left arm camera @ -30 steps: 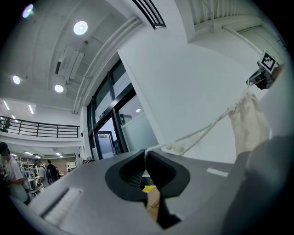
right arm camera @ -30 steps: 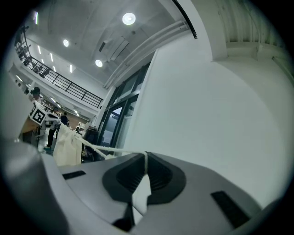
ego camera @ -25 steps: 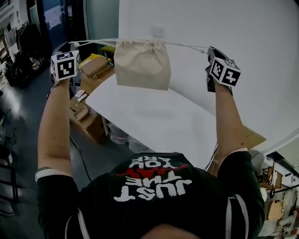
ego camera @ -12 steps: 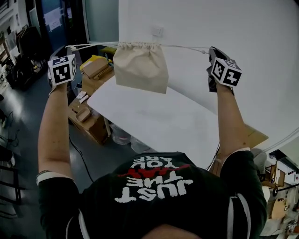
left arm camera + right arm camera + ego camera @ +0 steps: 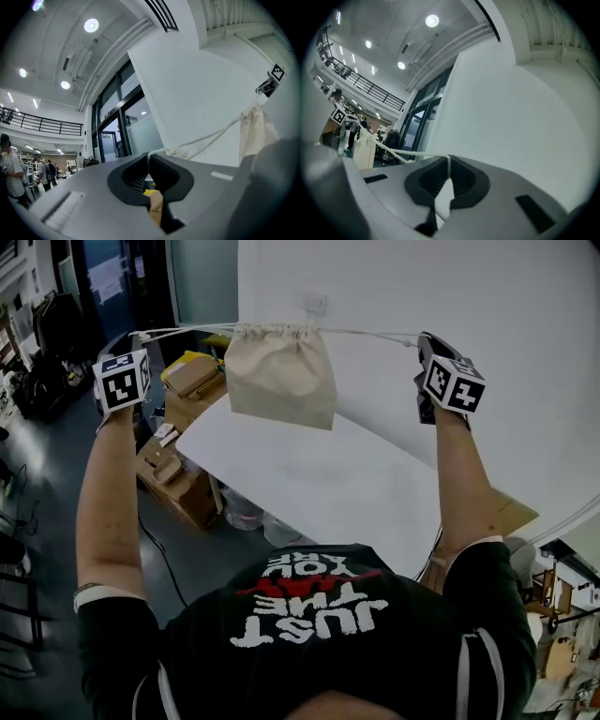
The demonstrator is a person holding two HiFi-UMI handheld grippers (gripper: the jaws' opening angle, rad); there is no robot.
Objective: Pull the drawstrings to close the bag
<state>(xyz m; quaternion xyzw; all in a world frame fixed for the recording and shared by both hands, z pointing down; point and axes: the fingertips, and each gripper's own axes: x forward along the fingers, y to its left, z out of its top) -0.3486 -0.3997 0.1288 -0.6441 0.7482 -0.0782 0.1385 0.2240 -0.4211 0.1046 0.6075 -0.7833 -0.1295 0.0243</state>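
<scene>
**Both cords gripped and taut; bag mouth gathered, final tightening in hand**

The left gripper point(image 5: 148, 157) is found clenched on the left drawstring point(image 5: 211, 137), with the cord nipped at the very tips of the jaws. The right gripper point(image 5: 449, 158) is likewise clamped on the right drawstring point(image 5: 405, 153), which is pinched between the pads. From each grip the cord is run nearly level to the bag point(image 5: 281, 376). The bag is hung in the air between the two grippers, above the white table point(image 5: 309, 484) and clear of it. The mouth point(image 5: 277, 331) is seen bunched into tight pleats along the cords; whether a small opening remains cannot be told.

The closing is judged nearly complete. For the step to be done well, the grippers are to be drawn apart evenly and on one line. The bag is thereby kept centred and the pleats are gathered from both sides. Firm grips are called for, since the cords are held only at the jaw tips and slip is judged the main risk.
</scene>
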